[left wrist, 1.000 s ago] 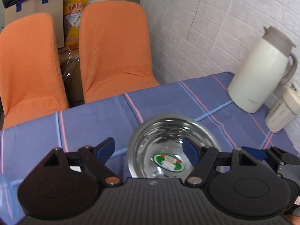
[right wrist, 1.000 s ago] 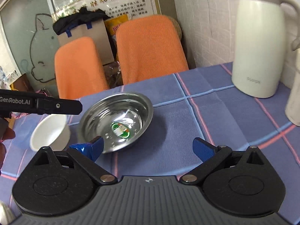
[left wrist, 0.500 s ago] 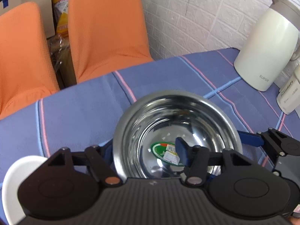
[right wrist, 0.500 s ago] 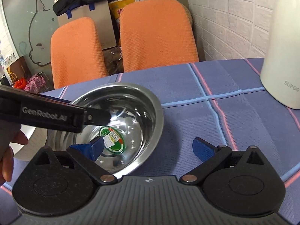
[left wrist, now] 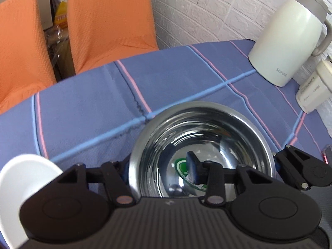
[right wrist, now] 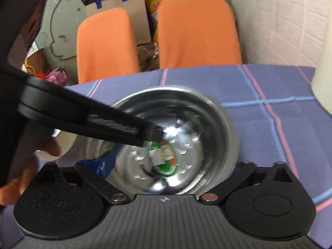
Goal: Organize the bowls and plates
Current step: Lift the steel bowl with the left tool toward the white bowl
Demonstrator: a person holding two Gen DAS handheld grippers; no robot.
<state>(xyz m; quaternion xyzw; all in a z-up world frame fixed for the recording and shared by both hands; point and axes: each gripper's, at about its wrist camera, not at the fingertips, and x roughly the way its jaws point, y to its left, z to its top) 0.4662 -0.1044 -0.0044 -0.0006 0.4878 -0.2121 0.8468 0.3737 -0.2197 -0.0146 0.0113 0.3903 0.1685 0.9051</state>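
Note:
A steel bowl (left wrist: 207, 137) with a green sticker inside stands on the blue checked tablecloth (left wrist: 87, 112). My left gripper (left wrist: 157, 169) straddles the bowl's left rim, one finger outside and the other inside, and its jaws are closing. A gap still shows between the inner pad and the wall. In the right wrist view the bowl (right wrist: 186, 124) is blurred, and the left gripper's finger (right wrist: 93, 120) reaches into it. My right gripper (right wrist: 169, 166) is wide and still opening around the bowl's near side, its right finger hidden behind the rim. A white bowl (left wrist: 20, 186) sits at the left.
A white thermos jug (left wrist: 288, 33) and a small white appliance (left wrist: 313, 91) stand by the brick wall at the right. Two orange chairs (left wrist: 110, 16) (left wrist: 18, 47) are across the table. A person's hand (right wrist: 25, 166) holds the left gripper.
The left gripper came down over the steel bowl and its jaws narrowed across the left rim. The right gripper moved in close to the bowl. The white bowl entered the left wrist view.

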